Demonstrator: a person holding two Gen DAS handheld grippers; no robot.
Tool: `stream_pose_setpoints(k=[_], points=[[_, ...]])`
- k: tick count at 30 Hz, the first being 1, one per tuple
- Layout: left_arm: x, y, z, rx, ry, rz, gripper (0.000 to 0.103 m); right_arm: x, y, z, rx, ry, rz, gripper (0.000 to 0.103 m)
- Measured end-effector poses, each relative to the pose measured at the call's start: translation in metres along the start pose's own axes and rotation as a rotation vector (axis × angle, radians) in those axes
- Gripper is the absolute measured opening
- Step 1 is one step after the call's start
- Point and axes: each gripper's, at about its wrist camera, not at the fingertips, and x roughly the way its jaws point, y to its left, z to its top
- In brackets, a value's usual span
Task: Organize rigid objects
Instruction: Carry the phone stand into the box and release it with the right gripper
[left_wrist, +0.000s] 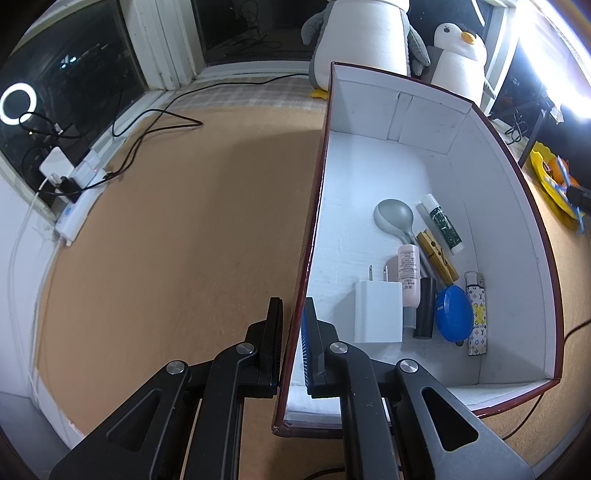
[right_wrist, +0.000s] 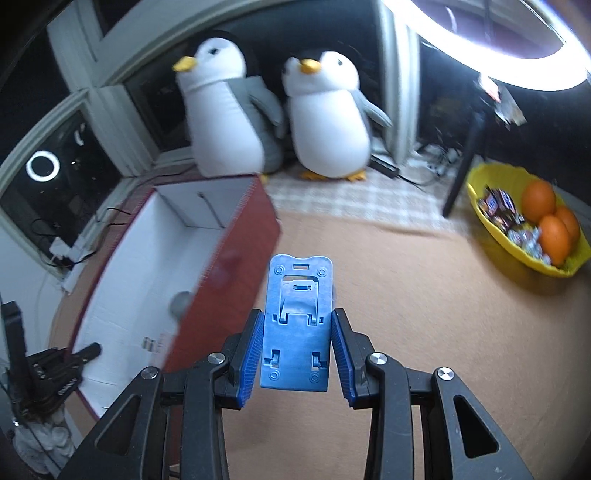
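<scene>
Left gripper (left_wrist: 293, 332) clamped on box (left_wrist: 317, 206) wall, steadying it. Right gripper (right_wrist: 297, 350) pinching blue plastic stand (right_wrist: 297, 325), held above bench at five o'clock from box, ready for dropping in.

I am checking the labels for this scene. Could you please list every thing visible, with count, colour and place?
box: 1, red outside, white inside, on tan surface
spoon: 1, grey, in box
tube: 1, white and green, in box
clothespin: 1, wooden, in box
bottle: 1, pink, in box
charger: 1, white, in box
cylinder: 1, black, in box
lid: 1, blue, in box
lighter: 1, white patterned, in box
penguin toys: 2, white-grey, behind box
bowl: 1, yellow, right
oranges: 3, in bowl
plastic stand: 1, blue, in right gripper
left gripper: shut on box wall
right gripper: shut on stand
</scene>
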Motion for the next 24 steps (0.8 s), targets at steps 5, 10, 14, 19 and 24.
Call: stream_pose_setpoints(k=[5,10,14,19,24], points=[[0.000,0.000,-0.001,-0.002,-0.001,-0.002,0.008,-0.009,0.040,0.006,-0.079,-0.022,0.066,0.033],[0.000,0.000,-0.001,-0.003,-0.002,-0.004,0.008,-0.005,0.078,0.004,-0.162,-0.013,0.109,0.033],[0.000,0.000,-0.001,-0.003,-0.003,-0.006,0.008,0.000,0.099,-0.001,-0.215,-0.001,0.123,0.033],[0.000,0.000,-0.001,-0.005,-0.003,-0.009,0.008,0.008,0.119,-0.010,-0.257,0.017,0.132,0.033],[0.000,0.000,-0.001,-0.006,-0.003,-0.010,0.008,0.013,0.124,-0.012,-0.268,0.030,0.128,0.033]])
